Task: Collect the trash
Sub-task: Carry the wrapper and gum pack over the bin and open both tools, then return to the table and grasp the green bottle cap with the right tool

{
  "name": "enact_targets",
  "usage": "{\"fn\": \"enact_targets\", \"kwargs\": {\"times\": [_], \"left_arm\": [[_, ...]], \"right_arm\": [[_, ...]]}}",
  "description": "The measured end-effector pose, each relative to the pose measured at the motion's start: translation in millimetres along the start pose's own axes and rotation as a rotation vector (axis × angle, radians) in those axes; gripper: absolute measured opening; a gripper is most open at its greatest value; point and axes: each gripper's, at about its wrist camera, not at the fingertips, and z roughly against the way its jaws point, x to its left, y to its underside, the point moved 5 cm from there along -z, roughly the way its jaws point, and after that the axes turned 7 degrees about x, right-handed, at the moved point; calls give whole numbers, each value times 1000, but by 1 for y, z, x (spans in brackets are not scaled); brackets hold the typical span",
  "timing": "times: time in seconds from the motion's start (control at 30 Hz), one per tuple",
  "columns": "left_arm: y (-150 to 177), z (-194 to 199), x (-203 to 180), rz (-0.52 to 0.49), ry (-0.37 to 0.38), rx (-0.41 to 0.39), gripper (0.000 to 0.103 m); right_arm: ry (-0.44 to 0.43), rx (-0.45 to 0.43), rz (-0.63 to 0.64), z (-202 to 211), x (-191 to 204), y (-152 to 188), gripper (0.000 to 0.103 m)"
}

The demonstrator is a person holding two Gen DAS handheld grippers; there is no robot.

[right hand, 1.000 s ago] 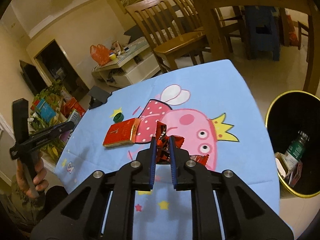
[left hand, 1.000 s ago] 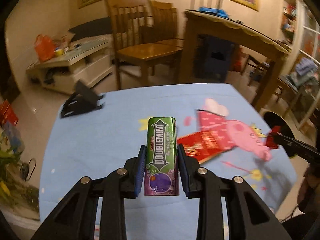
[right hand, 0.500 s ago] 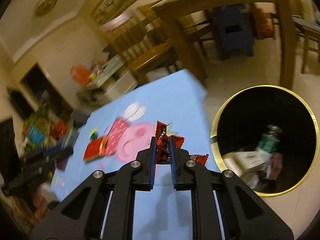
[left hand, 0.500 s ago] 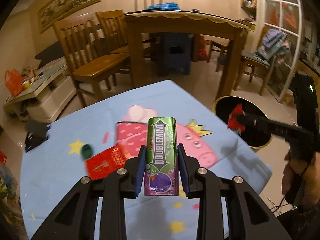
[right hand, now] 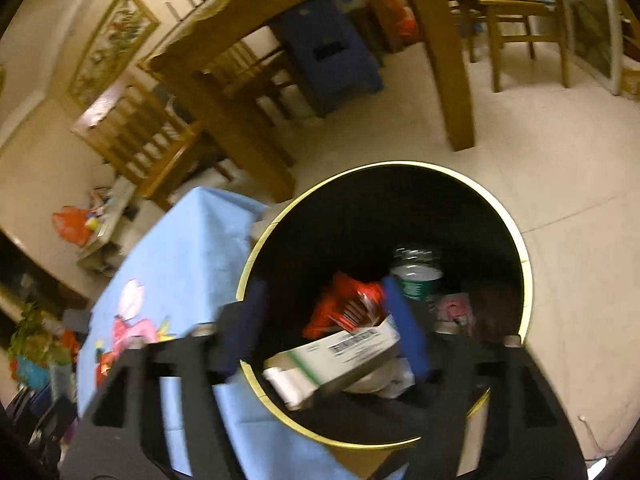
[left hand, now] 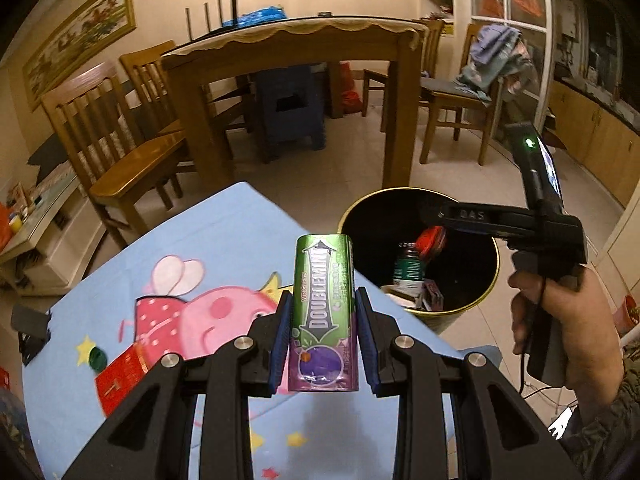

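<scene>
Trash: one red wrapper (right hand: pixel 348 304), blurred, hangs loose between the right tongs (right hand: pixel 324 320), whose jaws are opening above the black bin (right hand: pixel 524 256). Inside lie one green-labelled bottle (right hand: pixel 418 276) and one white carton (right hand: pixel 340 354); the rest is hard to make out. The left tongs (left hand: pixel 322 332) clamp one gum pack (left hand: pixel 323 312) upright, tilted down over the blue surface (left hand: pixel 224 232), where one red packet (left hand: pixel 120 376) remains at near left.

Your way to the bin (left hand: pixel 420 312) is open above its mouth, but the right gripper (left hand: pixel 436 220) hangs over it. The table (left hand: pixel 224 232) edge touches its left rim; trash (right hand: pixel 340 356) fills the bottom; floor lies bare beyond.
</scene>
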Motion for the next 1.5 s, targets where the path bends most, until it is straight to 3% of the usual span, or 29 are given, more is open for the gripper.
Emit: {"fn": "enact_targets", "kwargs": {"times": [0.07, 0.2, 0.3, 0.47, 0.53, 0.63, 0.7, 0.8, 0.97, 1.1, 1.17, 1.3, 1.37, 1.4, 1.47, 1.5], "left_arm": [[-3, -7, -9, -15, 5, 9, 29], [-14, -23, -25, -37, 35, 30, 29], [-33, -38, -38, -53, 76, 34, 29], [-64, -70, -62, -68, 139, 65, 31], [-74, -84, -72, -78, 131, 80, 53], [-84, -98, -88, -132, 99, 80, 60], [-86, -102, -87, -113, 124, 96, 67], [-75, -96, -71, -52, 152, 90, 97], [-45, -57, -31, -30, 93, 20, 96], [-8, -16, 30, 88, 106, -6, 96], [18, 0, 66, 149, 57, 7, 96], [71, 26, 145, 254, -138, 9, 97], [93, 38, 180, 317, -190, 8, 97], [105, 46, 205, 363, -236, 3, 96], [125, 62, 245, 440, -312, -17, 96], [136, 72, 266, 480, -348, -37, 96]], "right_arm": [[53, -19, -28, 3, -12, -4, 99], [103, -1, -169, 7, -43, -4, 98], [190, -20, -281, 18, -69, -8, 98], [312, -105, -251, 48, -86, -23, 98], [272, -159, -238, 61, -83, -26, 98], [216, -227, -228, 78, -79, -29, 98], [211, -267, -222, 87, -78, -33, 98], [181, -335, -163, 104, -67, -38, 98], [86, -320, 89, 102, -3, -34, 98], [24, -247, 291, 80, 58, -19, 98], [28, -192, 412, 59, 93, -5, 98], [112, -145, 624, 35, 154, 38, 98], [174, -207, 745, 38, 185, 61, 98], [255, -280, 824, 45, 209, 76, 98], [431, -406, 852, 52, 240, 92, 98], [459, -423, 831, 52, 248, 98, 98]]}}
